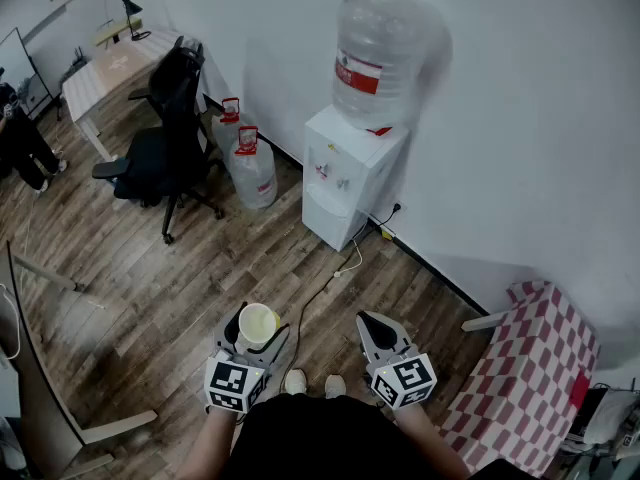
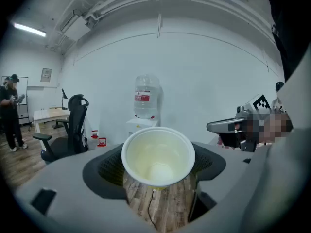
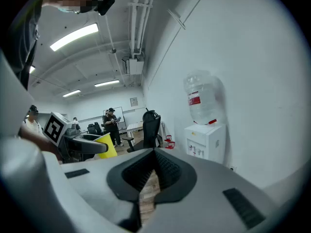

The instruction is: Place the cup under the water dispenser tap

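A yellow cup (image 1: 258, 323) with a white rim stands upright between the jaws of my left gripper (image 1: 256, 334), which is shut on it. In the left gripper view the cup (image 2: 158, 152) fills the gap of the left gripper (image 2: 157, 169), and its inside is empty. My right gripper (image 1: 372, 326) is held beside it, jaws shut on nothing; in its own view the right gripper (image 3: 151, 171) has its pads together. The white water dispenser (image 1: 347, 173) stands against the wall well ahead, with a large bottle (image 1: 380, 58) on top and its taps (image 1: 331, 174) on the front.
A black office chair (image 1: 165, 138) and two water jugs (image 1: 250, 163) stand left of the dispenser. A cable (image 1: 330, 280) runs across the wood floor. A red-checked table (image 1: 525, 368) is at the right. A desk (image 1: 110, 68) and a person (image 1: 20, 138) are far left.
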A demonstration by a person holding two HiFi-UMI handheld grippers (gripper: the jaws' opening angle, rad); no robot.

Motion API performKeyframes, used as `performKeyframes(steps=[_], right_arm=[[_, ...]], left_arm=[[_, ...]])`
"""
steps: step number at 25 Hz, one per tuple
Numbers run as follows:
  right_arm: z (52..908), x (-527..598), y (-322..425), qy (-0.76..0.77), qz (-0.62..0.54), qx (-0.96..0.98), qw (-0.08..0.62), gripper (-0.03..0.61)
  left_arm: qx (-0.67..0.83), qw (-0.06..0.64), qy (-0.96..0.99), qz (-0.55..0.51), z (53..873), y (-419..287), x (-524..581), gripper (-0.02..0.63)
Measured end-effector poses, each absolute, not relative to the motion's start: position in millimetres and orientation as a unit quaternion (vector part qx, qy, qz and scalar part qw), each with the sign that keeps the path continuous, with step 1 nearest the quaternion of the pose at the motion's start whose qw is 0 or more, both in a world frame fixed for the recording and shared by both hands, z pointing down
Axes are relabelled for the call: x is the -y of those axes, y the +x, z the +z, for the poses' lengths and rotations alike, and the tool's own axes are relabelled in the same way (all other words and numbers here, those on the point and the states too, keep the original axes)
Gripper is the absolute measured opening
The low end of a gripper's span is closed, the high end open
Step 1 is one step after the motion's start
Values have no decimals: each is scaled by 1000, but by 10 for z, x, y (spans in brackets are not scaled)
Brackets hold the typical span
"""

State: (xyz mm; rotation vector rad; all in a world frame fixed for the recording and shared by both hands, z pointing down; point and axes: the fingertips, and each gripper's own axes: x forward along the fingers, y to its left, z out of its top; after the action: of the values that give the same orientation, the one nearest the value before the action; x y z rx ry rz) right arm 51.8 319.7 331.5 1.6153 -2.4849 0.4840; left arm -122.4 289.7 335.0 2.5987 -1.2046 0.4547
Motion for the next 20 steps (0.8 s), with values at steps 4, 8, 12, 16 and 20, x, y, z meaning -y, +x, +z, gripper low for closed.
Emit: performKeyframes(steps=[4, 8, 12, 16, 20], right_arm=[[3249, -3133, 498, 533, 147, 830, 70, 21], [3217, -3094, 459, 535, 138, 830, 74, 21], [3206, -3081, 393, 539, 141, 828, 64, 21], [3211, -3063, 368, 549, 152, 820, 54, 23], [3258, -3077, 348, 562, 161, 809, 55, 23]], left_arm=[[415, 113, 890, 150, 3321, -1206, -2854, 388], [415, 111, 891, 146, 3330, -1257, -2822, 388], [415, 109, 892, 145, 3336, -1375, -2779, 388], [414, 113, 891, 148, 3399, -1519, -2753, 388], [407, 117, 893, 156, 3487, -1640, -2736, 388]])
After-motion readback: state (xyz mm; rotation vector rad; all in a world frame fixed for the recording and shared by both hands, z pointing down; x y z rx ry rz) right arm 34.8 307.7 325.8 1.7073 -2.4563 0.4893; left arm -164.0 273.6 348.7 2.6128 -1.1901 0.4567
